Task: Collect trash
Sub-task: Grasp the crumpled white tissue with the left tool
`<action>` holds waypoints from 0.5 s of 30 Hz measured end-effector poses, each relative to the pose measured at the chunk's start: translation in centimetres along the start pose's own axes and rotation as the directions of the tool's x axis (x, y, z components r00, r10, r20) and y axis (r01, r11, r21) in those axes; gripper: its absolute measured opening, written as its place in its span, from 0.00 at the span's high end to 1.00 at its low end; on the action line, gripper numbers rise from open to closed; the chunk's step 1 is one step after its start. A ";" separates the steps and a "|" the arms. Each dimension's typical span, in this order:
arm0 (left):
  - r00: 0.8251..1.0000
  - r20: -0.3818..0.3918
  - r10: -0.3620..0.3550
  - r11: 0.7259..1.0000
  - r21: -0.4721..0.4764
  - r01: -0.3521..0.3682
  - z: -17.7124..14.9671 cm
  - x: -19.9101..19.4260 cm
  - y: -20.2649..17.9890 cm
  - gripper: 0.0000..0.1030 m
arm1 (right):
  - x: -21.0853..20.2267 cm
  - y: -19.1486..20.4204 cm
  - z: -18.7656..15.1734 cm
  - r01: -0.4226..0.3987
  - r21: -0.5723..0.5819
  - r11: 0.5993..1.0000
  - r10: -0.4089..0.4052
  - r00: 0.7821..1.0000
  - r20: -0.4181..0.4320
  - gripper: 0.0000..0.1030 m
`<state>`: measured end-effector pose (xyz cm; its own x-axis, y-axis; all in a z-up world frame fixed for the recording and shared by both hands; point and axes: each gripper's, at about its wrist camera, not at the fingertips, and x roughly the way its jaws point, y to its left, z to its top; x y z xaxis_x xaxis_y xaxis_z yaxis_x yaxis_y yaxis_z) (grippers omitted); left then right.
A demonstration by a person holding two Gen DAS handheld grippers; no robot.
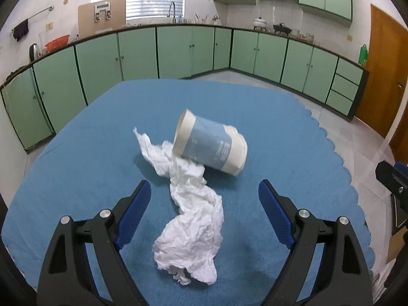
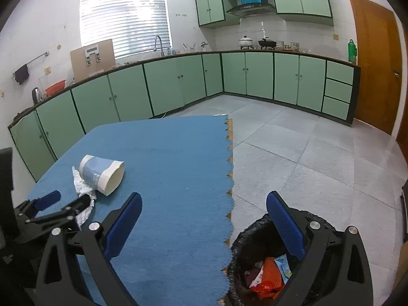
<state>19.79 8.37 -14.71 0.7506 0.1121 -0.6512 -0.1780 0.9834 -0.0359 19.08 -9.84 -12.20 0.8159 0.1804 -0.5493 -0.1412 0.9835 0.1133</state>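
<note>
Blue cloth-covered table (image 1: 76,158) carries a crumpled white paper tissue (image 1: 188,216) touching a toppled cream-and-blue paper cup (image 1: 211,145), mid-surface. Left gripper (image 1: 204,204) spread astride the tissue; right gripper (image 2: 204,219) spread, empty, above the table's scalloped edge and a black-lined bin (image 2: 244,237) holding wrappers

A paper cup (image 1: 210,144), cream with a pale blue printed band, lies tipped on its side on the blue tabletop (image 1: 280,132). A crumpled white tissue (image 1: 188,211) stretches in a long twisted strip from beneath the cup. Beside the tabletop's edge stands a trash bin (image 2: 244,239) lined with a black bag, holding orange and blue wrappers.
</note>
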 end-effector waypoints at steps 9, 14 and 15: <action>0.994 -0.105 -0.034 0.998 -0.048 0.029 -0.7 2.4 1.3 0.60 | 0.6 0.9 0.0 -0.004 -0.021 1.000 0.004 1.000 -0.016 0.07; 0.993 -0.104 -0.049 0.995 -0.094 0.040 -0.8 2.3 2.8 0.84 | 0.8 1.7 0.0 -0.012 -0.034 0.999 0.012 1.000 -0.016 0.07; 0.995 -0.096 -0.040 0.995 -0.093 0.031 -0.8 2.1 3.1 0.85 | 0.9 2.0 0.1 -0.016 -0.038 0.999 0.015 1.000 -0.016 0.07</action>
<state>20.28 11.58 -16.81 0.6926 0.0583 -0.7190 -0.2131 0.9688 -0.1267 19.59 -7.66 -12.44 0.8048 0.1956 -0.5604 -0.1752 0.9804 0.0906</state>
